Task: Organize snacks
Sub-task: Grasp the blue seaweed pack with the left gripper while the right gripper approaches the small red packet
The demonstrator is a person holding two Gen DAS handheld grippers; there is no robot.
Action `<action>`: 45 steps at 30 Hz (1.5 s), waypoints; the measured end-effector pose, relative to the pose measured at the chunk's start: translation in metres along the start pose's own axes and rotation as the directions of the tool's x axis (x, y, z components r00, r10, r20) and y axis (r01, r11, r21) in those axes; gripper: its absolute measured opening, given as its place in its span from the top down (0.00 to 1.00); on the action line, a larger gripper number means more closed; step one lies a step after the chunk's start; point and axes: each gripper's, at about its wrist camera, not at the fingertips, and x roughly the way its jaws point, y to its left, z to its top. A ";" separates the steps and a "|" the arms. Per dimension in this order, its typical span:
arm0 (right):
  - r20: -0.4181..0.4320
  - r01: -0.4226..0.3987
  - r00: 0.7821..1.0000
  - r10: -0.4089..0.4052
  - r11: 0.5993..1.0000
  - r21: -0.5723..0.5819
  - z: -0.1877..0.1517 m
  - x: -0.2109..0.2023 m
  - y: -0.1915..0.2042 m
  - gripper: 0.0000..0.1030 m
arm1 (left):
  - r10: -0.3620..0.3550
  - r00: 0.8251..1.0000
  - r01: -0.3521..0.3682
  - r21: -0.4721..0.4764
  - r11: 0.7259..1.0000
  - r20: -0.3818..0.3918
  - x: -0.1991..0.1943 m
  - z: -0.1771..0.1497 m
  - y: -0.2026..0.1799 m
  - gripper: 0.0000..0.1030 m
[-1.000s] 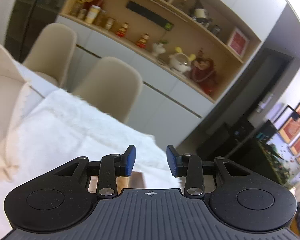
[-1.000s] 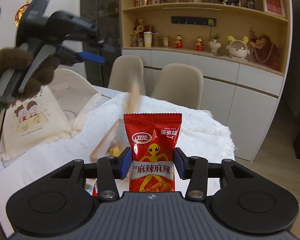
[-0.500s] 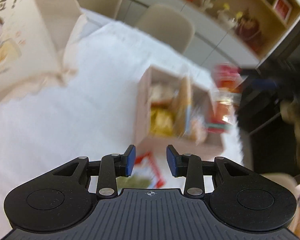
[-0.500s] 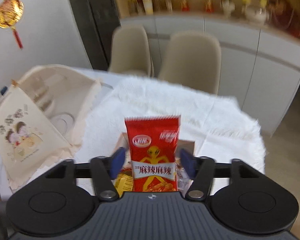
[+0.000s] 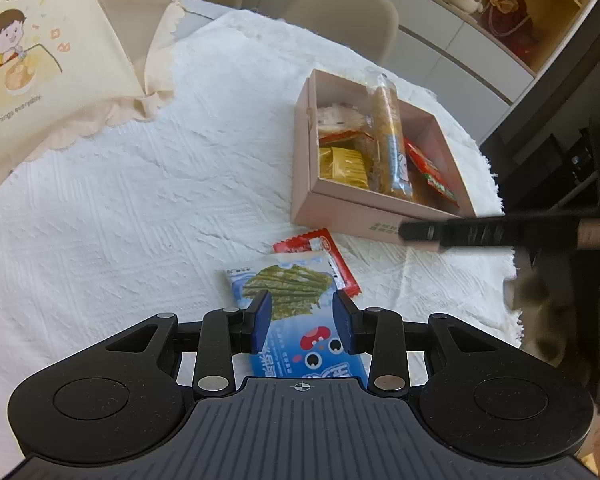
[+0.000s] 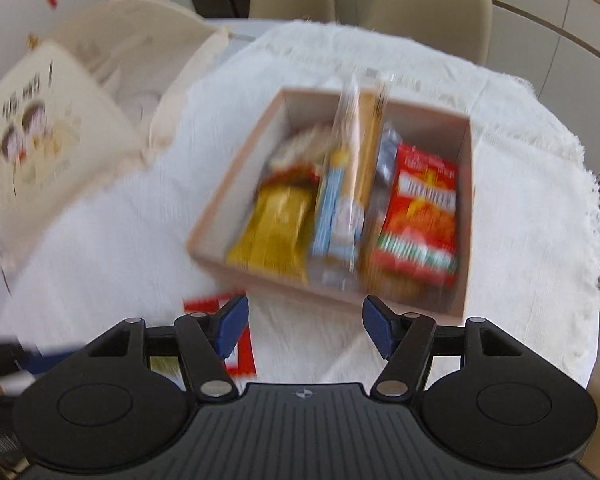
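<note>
A pink cardboard box [image 5: 336, 206] [image 6: 466, 216] sits on the white tablecloth and holds several snack packs. The red spicy snack pack [image 6: 420, 216] [image 5: 430, 170] lies in its right side, next to a long biscuit pack [image 6: 352, 184] and a yellow pack [image 6: 276, 228]. My right gripper [image 6: 305, 322] is open and empty, above the box's near wall. My left gripper [image 5: 301, 320] is open, its fingers either side of a blue seaweed snack pack [image 5: 292, 292] that lies on the cloth. A red sachet [image 5: 332, 256] [image 6: 236, 344] lies partly under it.
A cream cloth bag with a cartoon print [image 5: 32, 68] [image 6: 48, 136] lies at the left of the round table. Beige chairs [image 5: 352, 20] stand behind the table. The right gripper's body [image 5: 500, 232] crosses the left wrist view at right. The right wrist view is motion-blurred.
My right gripper opened and let go of the red spicy pack, which now lies in the box. My left gripper swung down to the blue seaweed pack.
</note>
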 end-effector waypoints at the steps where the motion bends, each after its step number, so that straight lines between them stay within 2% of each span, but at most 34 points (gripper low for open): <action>1: 0.001 0.015 1.000 -0.015 1.000 -0.009 -0.006 0.001 0.001 0.38 | 0.000 1.000 0.000 0.002 1.000 0.000 0.000 0.000 -0.001 0.63; 4: 0.009 0.052 0.999 -0.052 0.999 -0.008 -0.018 0.004 -0.001 0.38 | 0.005 1.000 -0.005 0.012 1.000 -0.005 0.001 0.000 -0.003 0.63; 8: 0.016 0.041 0.999 -0.042 0.998 0.051 -0.024 0.005 -0.013 0.33 | -0.001 1.000 0.001 0.016 1.000 -0.018 0.005 -0.001 -0.003 0.63; 13: 0.009 0.055 0.998 -0.056 0.992 0.112 -0.040 0.021 -0.014 0.31 | 0.000 0.999 -0.002 -0.030 1.000 -0.049 0.015 -0.006 0.012 0.63; 19: 0.039 0.089 0.995 -0.091 0.994 0.062 -0.057 0.036 0.010 0.31 | 0.036 0.996 -0.047 -0.127 0.991 -0.082 0.023 -0.015 0.049 0.63; 22: 0.028 0.037 0.999 -0.039 0.998 0.055 -0.065 0.040 0.026 0.31 | 0.042 0.996 -0.056 -0.169 0.984 -0.082 0.023 -0.017 0.061 0.63; 25: 0.040 0.001 0.999 0.002 0.998 -0.066 -0.075 0.038 0.055 0.31 | 0.054 0.996 -0.067 -0.186 0.980 -0.074 0.022 -0.016 0.067 0.63; 27: 0.034 -0.037 0.999 0.042 0.990 -0.138 -0.080 0.037 0.070 0.31 | 0.062 0.996 -0.074 -0.182 0.980 -0.071 0.020 -0.015 0.067 0.63; 29: 0.050 -0.036 0.998 0.045 0.985 -0.171 -0.081 0.034 0.076 0.31 | 0.073 0.995 -0.084 -0.170 0.982 -0.069 0.018 -0.016 0.066 0.63; 33: 0.118 0.066 0.992 -0.045 0.982 -0.178 -0.070 0.036 0.078 0.29 | 0.122 0.990 -0.129 -0.106 0.986 -0.068 0.015 -0.021 0.057 0.63; 35: 0.136 0.084 0.989 -0.062 0.982 -0.168 -0.061 0.043 0.077 0.27 | 0.126 0.989 -0.133 -0.087 0.987 -0.080 0.017 -0.024 0.054 0.63; 40: 0.092 0.057 0.995 -0.044 0.986 -0.154 -0.045 0.068 0.081 0.25 | 0.119 0.985 -0.129 -0.074 0.989 -0.121 0.024 -0.035 0.050 0.63; 41: 0.098 0.061 0.994 -0.047 0.986 -0.152 -0.045 0.068 0.082 0.27 | 0.119 0.985 -0.129 -0.074 0.989 -0.124 0.024 -0.037 0.050 0.63; 42: 0.097 0.049 0.995 -0.034 0.987 -0.154 -0.046 0.067 0.082 0.41 | 0.117 0.985 -0.127 -0.076 0.989 -0.127 0.025 -0.038 0.050 0.63; 45: 0.086 0.017 0.996 -0.004 0.988 -0.152 -0.054 0.057 0.079 0.42 | 0.115 0.985 -0.126 -0.082 0.989 -0.130 0.026 -0.039 0.051 0.63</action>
